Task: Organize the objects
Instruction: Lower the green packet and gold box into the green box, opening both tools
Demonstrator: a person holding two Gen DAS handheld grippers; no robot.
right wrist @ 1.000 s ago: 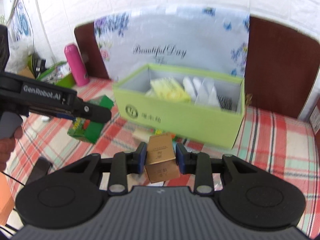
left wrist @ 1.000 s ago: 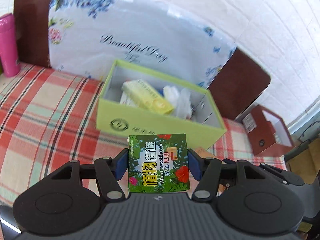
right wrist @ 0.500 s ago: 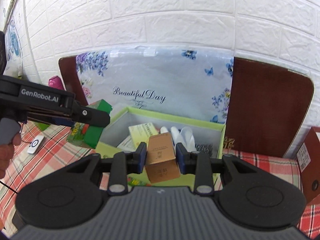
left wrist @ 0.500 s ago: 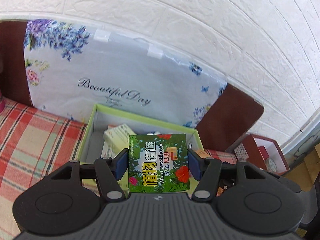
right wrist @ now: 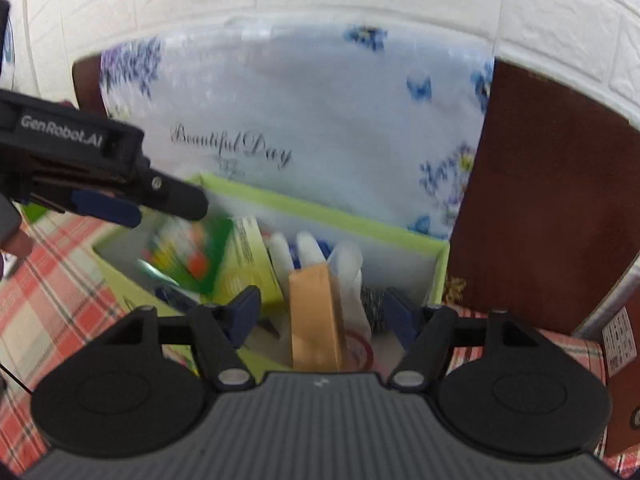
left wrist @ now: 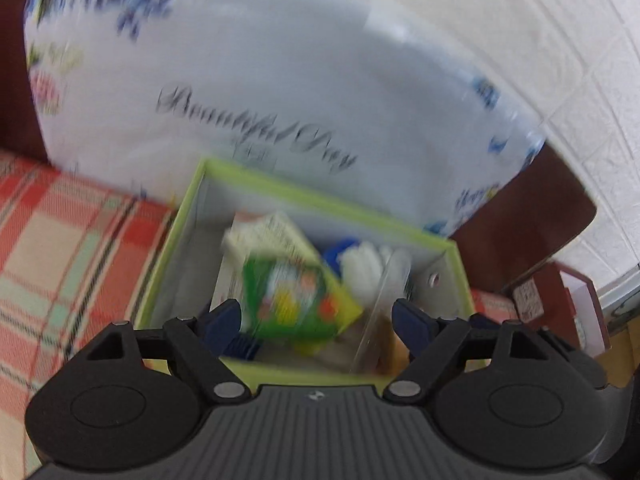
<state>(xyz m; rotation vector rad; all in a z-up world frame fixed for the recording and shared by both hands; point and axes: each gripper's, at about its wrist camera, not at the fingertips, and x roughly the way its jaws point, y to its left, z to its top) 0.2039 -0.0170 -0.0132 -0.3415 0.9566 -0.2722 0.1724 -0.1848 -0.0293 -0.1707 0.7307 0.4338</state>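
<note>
My left gripper [left wrist: 316, 320] hangs over the open lime-green box [left wrist: 320, 204]. Its jaws are opening, and the green leafy-print carton [left wrist: 288, 300], blurred, sits loose between them above the box's inside with neither pad touching it. My right gripper [right wrist: 322, 314] is over the same lime-green box [right wrist: 320, 208] with its jaws also opening. The tan carton [right wrist: 316, 312] stands between them with a gap on both sides. In the right wrist view the left gripper [right wrist: 160, 200] reaches in from the left above the green carton [right wrist: 188, 252].
The box holds a yellow-green packet [left wrist: 280, 236] and white items [right wrist: 312, 248]. Behind it leans a white floral "Beautiful Day" bag [left wrist: 280, 100] against a brown board [right wrist: 552, 200] and a white brick wall. A red checked cloth [left wrist: 60, 248] covers the table. A red-brown box [left wrist: 560, 300] stands at the right.
Both grippers moved forward over the lime-green box and dipped. Both let go: the green carton and the tan carton have left the pads and are dropping into the box.
</note>
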